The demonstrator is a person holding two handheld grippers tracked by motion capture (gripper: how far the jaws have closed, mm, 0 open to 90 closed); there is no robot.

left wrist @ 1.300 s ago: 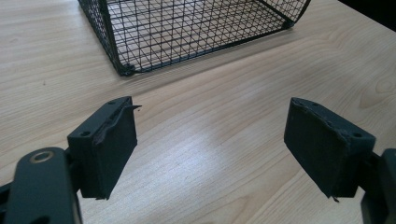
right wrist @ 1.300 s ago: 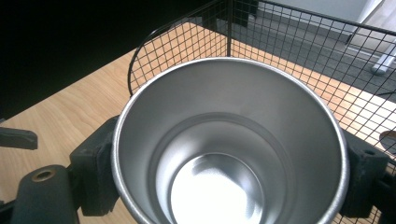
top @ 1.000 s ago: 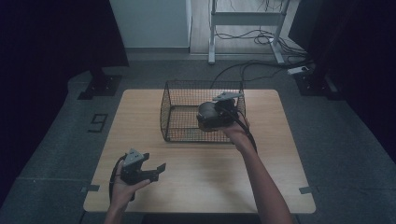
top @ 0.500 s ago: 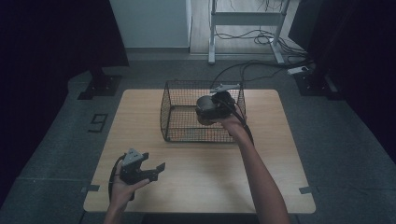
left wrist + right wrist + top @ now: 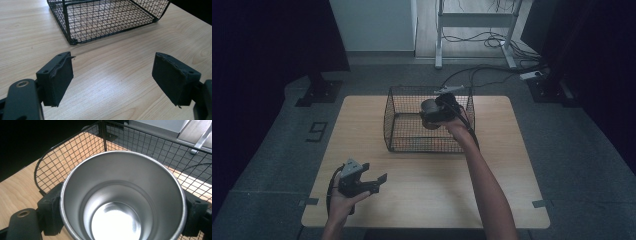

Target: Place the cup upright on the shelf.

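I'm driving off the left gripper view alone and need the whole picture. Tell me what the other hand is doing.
Observer: The right gripper is shut on a metal cup, held over the wire basket.
Operator: Confirm the cup is empty.
Observer: Yes; the right gripper view looks straight into it and shows a bare, shiny bottom.
Operator: Give me my own gripper's position on the table.
Observer: In the high view the left gripper is near the table's front left corner, fingers open, well short of the basket.
Operator: Say which part of the basket the cup is over.
Observer: Its right side, near the far right corner.
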